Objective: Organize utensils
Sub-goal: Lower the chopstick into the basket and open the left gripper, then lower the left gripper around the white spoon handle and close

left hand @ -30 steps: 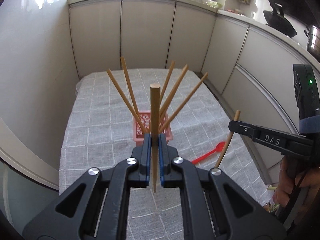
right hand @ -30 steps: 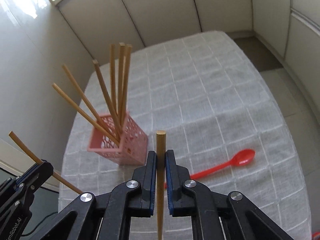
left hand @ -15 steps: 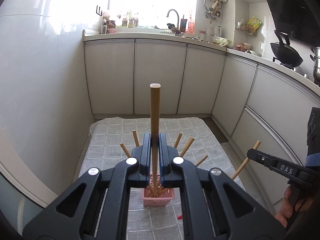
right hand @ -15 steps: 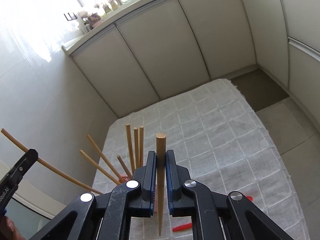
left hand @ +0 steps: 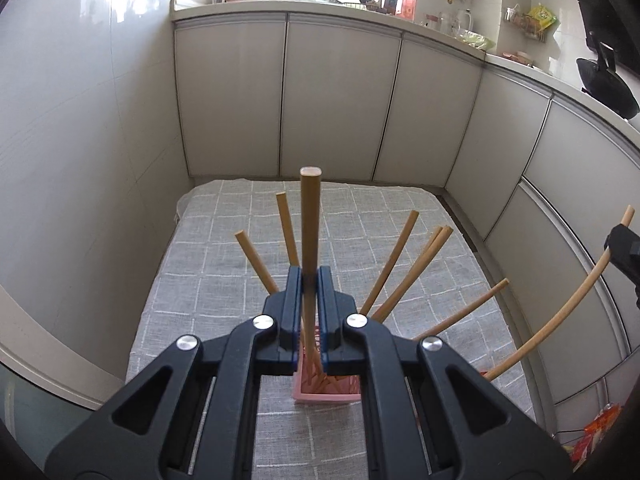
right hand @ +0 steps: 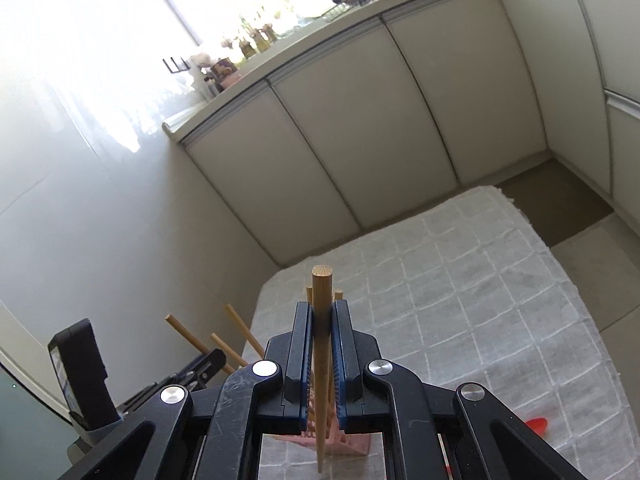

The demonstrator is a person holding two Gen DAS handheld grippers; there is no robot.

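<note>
Left wrist view: left gripper clamped on upright chopstick, lower end inside pink holder on checked tablecloth. Several chopsticks fan out of holder.
Right wrist view: right gripper clamped on second chopstick, tip above pink holder. Red spoon lies on cloth, right of holder.

1. A low counter is covered by a grey cloth with a white grid pattern.
2. A pink perforated holder stands on the cloth, filled with wooden chopsticks fanning outward.
3. A red plastic spoon lies flat on the cloth, right of the holder.
</note>
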